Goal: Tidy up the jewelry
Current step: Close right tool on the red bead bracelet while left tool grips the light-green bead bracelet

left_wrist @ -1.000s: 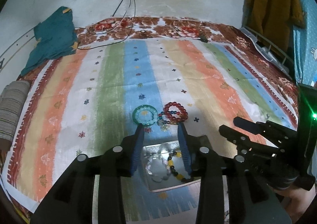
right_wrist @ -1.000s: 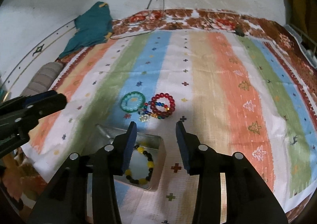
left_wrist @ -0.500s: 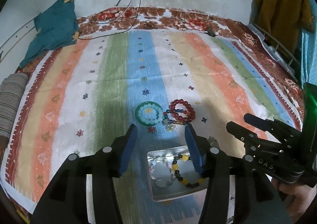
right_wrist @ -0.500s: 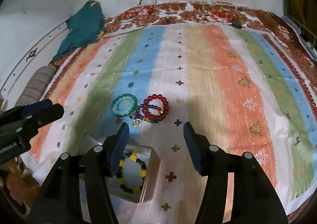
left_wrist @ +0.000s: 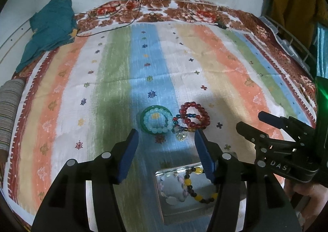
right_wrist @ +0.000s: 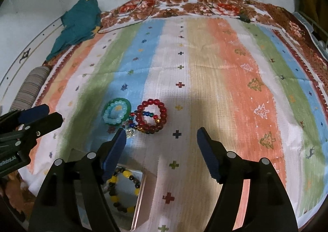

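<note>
in the left wrist view, the left gripper [left_wrist: 166, 135] is hanging over the striped bedspread [left_wrist: 235, 80] with its jaws parted and nothing between them; they have just been opening. the heap of loose jewelry is lying straight ahead, just beyond the blue tips: a pale blue bead bracelet [left_wrist: 156, 119] sitting inside a green bangle [left_wrist: 143, 124], touching a red bead bracelet [left_wrist: 195, 116] on its right, with a clear pendant [left_wrist: 181, 135] nearest the gripper. the metal tin [left_wrist: 180, 211] is sitting lower in frame, under the right-hand jaw, already holding a black and yellow bracelet [left_wrist: 196, 191] and a pale one, blurred. the right gripper [left_wrist: 252, 125] is showing at the right edge, "das" printed on its body.

in the right wrist view, the right gripper [right_wrist: 160, 139] is also standing released and empty, its jaws just widened. the red bead bracelet [right_wrist: 152, 116] is lying ahead and left of its centre line, so the left gripper [right_wrist: 49, 114] seems the nearer to the green bangle [right_wrist: 128, 107]. the tin [right_wrist: 141, 195] is sitting below the left jaw. partial lettering on the left tool is reading roughly "robot.ai".
</note>
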`<state>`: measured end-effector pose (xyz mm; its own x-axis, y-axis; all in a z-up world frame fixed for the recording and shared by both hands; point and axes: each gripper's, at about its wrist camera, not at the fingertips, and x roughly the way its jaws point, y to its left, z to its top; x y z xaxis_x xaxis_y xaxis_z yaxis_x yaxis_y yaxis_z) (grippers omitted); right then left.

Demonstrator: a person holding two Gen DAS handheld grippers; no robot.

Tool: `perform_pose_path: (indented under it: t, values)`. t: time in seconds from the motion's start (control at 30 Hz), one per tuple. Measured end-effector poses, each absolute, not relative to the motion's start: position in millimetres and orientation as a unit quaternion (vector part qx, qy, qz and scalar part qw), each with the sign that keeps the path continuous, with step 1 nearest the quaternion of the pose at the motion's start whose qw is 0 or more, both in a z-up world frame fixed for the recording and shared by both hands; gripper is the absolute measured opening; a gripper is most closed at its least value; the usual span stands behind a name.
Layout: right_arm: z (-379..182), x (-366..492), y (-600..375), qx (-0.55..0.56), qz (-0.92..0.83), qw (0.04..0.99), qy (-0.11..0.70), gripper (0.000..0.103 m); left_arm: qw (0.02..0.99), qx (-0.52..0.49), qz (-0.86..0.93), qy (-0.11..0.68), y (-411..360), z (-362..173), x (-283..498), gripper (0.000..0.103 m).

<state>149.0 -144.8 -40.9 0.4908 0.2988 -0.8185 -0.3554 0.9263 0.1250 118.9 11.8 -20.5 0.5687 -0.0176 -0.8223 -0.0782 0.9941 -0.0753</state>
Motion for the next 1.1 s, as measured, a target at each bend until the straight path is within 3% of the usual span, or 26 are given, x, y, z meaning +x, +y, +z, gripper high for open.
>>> perform_pose_path:
  t: [1.1]
  values:
    - [-82.9,202.6,-130.7,-0.031,0.185,0.841,0.508,0.072,0.834,-0.047,-0.016,0.55,22.7,-84.3,183.8,0.058]
